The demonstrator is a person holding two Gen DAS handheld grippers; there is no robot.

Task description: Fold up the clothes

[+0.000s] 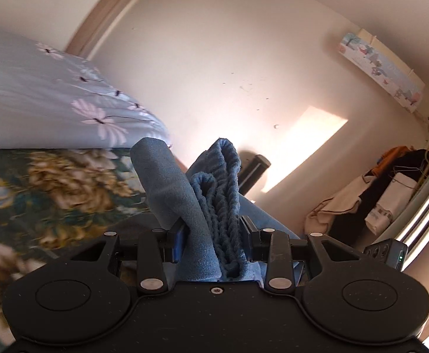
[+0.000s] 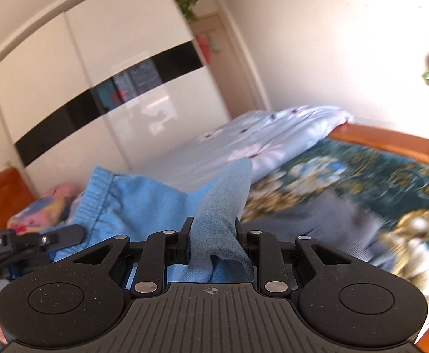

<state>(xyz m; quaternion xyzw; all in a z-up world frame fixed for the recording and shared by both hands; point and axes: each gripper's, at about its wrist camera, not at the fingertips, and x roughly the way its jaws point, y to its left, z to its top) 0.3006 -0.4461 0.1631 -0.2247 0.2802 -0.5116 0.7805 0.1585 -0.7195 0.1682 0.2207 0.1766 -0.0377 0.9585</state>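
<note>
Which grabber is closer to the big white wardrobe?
Probably the right gripper: the white wardrobe shows only in its view, beyond the bed. The left gripper, gripping the same blue garment, faces a bare wall.

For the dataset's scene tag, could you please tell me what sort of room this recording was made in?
Most likely a home bedroom. A bed with a wooden frame carries a floral bedspread and a pale flowered quilt; a tall sliding-door wardrobe stands beside it, and an air conditioner hangs on the wall.
</note>
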